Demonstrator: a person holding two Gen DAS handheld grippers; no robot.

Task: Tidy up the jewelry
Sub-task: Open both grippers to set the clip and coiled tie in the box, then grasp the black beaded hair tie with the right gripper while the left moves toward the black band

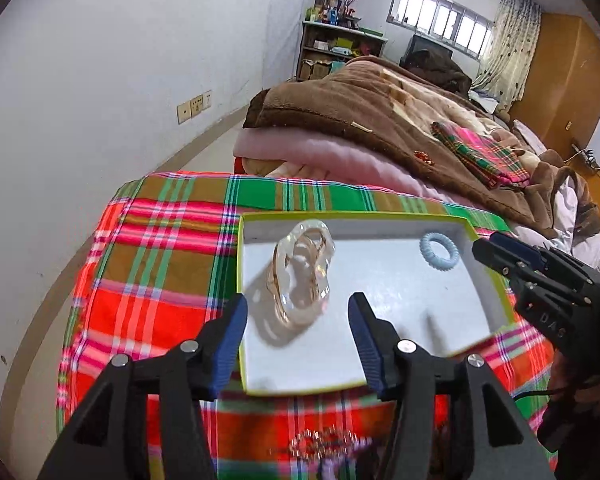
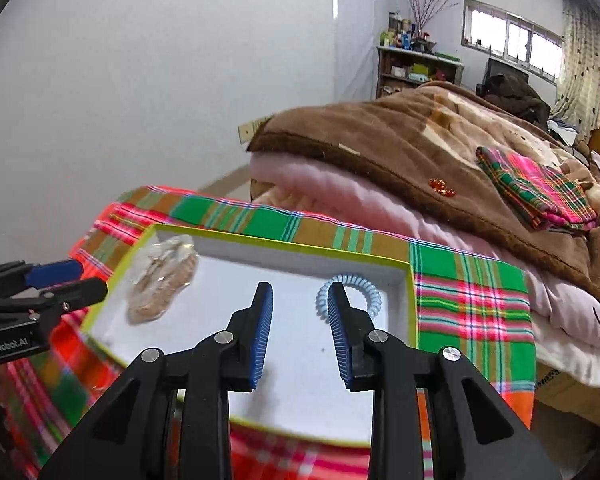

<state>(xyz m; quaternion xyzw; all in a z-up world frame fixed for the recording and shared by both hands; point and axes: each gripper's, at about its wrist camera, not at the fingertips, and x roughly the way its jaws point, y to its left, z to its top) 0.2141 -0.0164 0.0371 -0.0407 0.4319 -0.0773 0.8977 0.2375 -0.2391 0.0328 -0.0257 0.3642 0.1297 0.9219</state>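
Note:
A shallow white tray with a yellow-green rim (image 1: 240,264) (image 2: 410,300) lies on a plaid cloth. In it sit a clear bag of gold bangles (image 1: 302,274) (image 2: 160,280) at the left and a light blue spiral hair tie (image 1: 440,251) (image 2: 364,284) at the far right corner. My left gripper (image 1: 298,310) is open and empty, its jaws either side of the bag, just in front of it. My right gripper (image 2: 300,300) is open and empty above the tray, its right fingertip in front of the hair tie. A blurred beaded piece (image 1: 324,442) lies on the cloth below the left gripper.
The plaid cloth (image 1: 152,264) covers a small table beside a bed piled with a brown blanket (image 1: 380,120) and pink quilt (image 2: 320,188). A folded plaid cloth (image 2: 536,188) and a small orange ornament (image 2: 442,188) lie on the blanket. A white wall stands to the left.

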